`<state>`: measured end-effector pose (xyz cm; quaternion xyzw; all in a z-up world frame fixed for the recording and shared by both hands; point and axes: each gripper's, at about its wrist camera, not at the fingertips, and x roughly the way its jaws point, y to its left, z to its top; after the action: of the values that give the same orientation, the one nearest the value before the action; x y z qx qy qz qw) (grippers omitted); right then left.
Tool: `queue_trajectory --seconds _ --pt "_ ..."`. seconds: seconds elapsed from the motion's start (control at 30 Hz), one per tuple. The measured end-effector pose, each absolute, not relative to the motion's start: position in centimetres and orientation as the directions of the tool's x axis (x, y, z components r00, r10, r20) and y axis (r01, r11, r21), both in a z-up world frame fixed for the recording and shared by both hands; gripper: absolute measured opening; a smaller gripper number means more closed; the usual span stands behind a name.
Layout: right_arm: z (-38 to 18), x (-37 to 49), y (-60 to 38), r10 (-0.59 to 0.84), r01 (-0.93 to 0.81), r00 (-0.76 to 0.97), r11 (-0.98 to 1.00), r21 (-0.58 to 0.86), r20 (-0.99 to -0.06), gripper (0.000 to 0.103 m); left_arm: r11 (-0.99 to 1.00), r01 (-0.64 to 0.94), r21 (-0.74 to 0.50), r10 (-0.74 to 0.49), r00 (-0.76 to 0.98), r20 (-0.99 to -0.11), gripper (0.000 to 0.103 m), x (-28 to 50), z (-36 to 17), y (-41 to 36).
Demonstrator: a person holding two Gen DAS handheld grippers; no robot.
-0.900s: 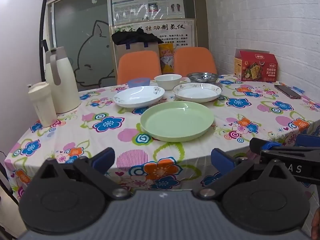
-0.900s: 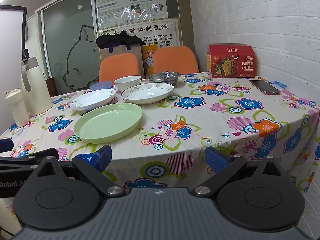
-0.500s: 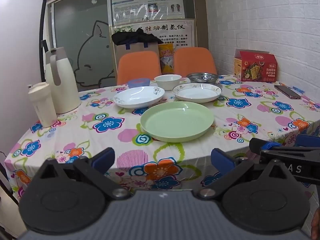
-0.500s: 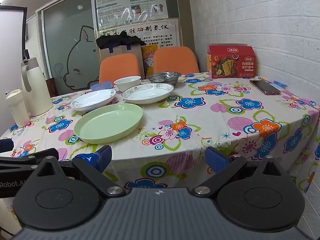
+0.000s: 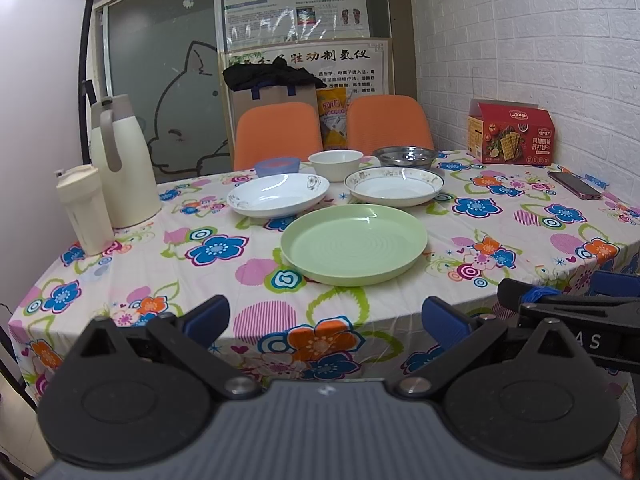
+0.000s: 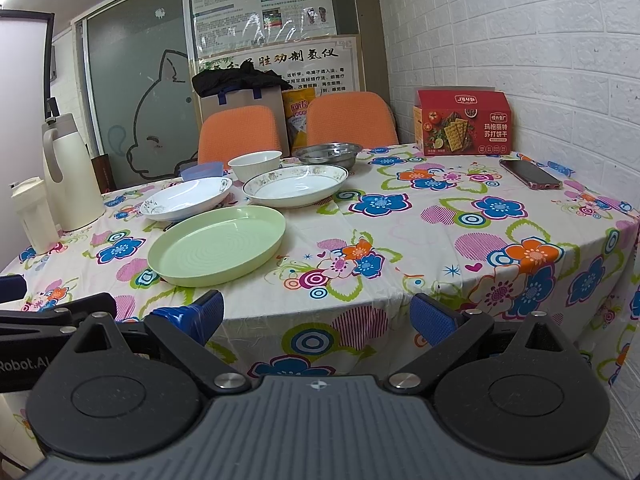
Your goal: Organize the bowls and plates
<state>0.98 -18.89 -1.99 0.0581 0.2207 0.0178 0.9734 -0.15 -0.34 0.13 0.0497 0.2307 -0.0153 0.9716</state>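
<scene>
Since the green plate (image 5: 354,243) at frame centre lies flat on the loose flowered cloth (image 5: 224,276), a finger sliding under its rim could snag the fabric and drag the white plate (image 5: 278,194), patterned plate (image 5: 394,186) and bowls behind. Both the left gripper (image 5: 324,316) and right gripper (image 6: 316,318) hover low at the near edge, level, jaws wide and empty.

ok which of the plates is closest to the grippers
The green plate. It lies in front, nearest the table edge; the two white plates sit behind it.
</scene>
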Motion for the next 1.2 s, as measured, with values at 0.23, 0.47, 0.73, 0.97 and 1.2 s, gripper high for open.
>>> queue_trajectory --seconds 0.23,0.47,0.73,0.97,1.2 --pt "-2.0 1.0 -18.8 0.061 -0.009 0.902 0.993 0.122 -0.428 0.088 0.995 0.053 0.09 -0.007 0.893 -0.45 0.102 -0.1 0.1 -0.3" --pt "-2.1 1.0 -18.8 0.061 -0.009 0.901 0.993 0.122 -0.429 0.088 0.995 0.053 0.088 -0.008 0.893 -0.451 0.102 -0.2 0.1 -0.4" --pt "-2.1 1.1 -18.8 0.061 -0.009 0.9 0.993 0.121 -0.432 0.088 0.996 0.059 0.072 -0.02 0.887 -0.461 0.102 -0.2 0.0 -0.3" --pt "-2.5 1.1 -18.6 0.066 -0.012 0.897 0.992 0.125 -0.437 0.088 0.996 0.066 0.064 -0.029 0.884 -0.466 0.102 0.1 -0.1 -0.1" --pt "-2.5 2.0 -18.8 0.097 -0.052 0.908 0.991 0.121 -0.407 0.087 0.997 0.072 0.007 -0.061 0.887 -0.458 0.102 2.6 0.2 1.6"
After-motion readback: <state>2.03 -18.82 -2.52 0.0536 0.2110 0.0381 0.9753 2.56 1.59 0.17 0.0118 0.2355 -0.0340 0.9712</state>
